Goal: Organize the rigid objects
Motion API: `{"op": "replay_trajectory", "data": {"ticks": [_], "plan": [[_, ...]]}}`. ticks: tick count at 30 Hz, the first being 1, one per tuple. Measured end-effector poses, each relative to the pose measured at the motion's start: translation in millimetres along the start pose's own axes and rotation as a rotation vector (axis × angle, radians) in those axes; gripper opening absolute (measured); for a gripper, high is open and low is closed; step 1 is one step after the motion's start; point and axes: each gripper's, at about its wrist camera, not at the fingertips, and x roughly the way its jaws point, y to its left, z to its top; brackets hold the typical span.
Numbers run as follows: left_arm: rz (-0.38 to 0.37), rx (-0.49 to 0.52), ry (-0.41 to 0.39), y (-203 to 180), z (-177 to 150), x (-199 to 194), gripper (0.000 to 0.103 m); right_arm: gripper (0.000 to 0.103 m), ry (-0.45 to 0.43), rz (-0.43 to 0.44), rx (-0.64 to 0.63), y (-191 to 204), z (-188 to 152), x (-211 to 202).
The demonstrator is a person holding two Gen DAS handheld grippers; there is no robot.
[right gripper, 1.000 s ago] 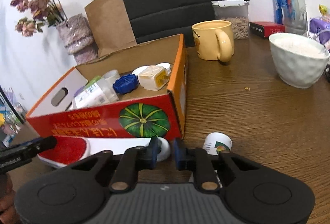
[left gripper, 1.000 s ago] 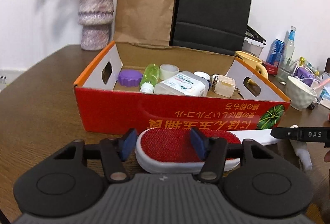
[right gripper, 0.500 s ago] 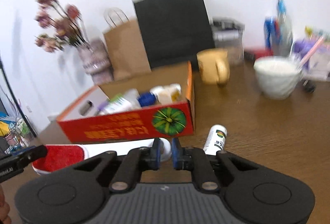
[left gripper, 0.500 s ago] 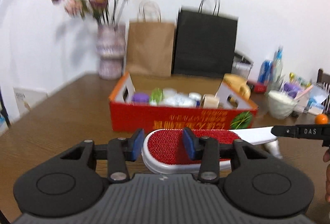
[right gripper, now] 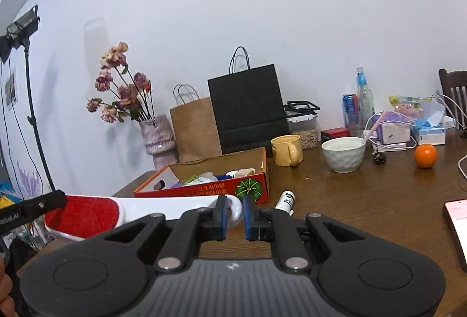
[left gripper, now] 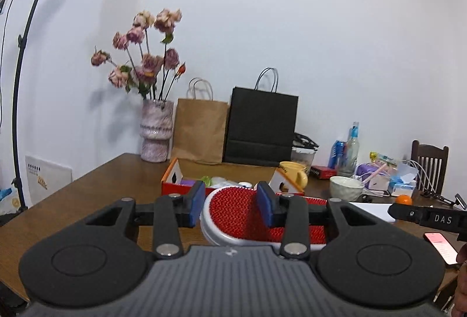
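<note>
One lint brush (left gripper: 238, 209) is hanging in the air in front of the red box (right gripper: 204, 185), lying sideways. The left gripper (left gripper: 230, 207) is squeezing its red head, and the right gripper (right gripper: 234, 213) is pinching the white handle's ring end. One small white bottle (right gripper: 286, 200) is lying on the table (right gripper: 364, 200) beside the box.

The brown wooden table (right gripper: 364, 200) carries a red cardboard box (right gripper: 204, 190), yellow mug (right gripper: 286, 150), white bowl (right gripper: 344, 153) — and an orange (right gripper: 425, 156).

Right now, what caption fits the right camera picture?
Both grippers lift the lint brush above the red box.
</note>
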Motion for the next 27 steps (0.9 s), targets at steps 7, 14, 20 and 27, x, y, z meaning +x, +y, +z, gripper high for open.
{"op": "replay_trajectory", "data": {"ticks": [7,14,20,27], "plan": [[-0.005,0.001,-0.04,-1,7,-12,0.039,0.012,-0.027,0.009,0.005,4,4,-13],[-0.004,0.042,-0.148,2,52,21,0.039,0.012,-0.115,0.03,-0.008,19,47,22],[0.015,0.022,-0.158,15,113,90,0.03,0.011,-0.146,0.1,-0.038,36,118,86],[-0.136,0.075,-0.13,5,124,193,0.014,0.008,-0.041,0.137,-0.119,73,119,207]]}}
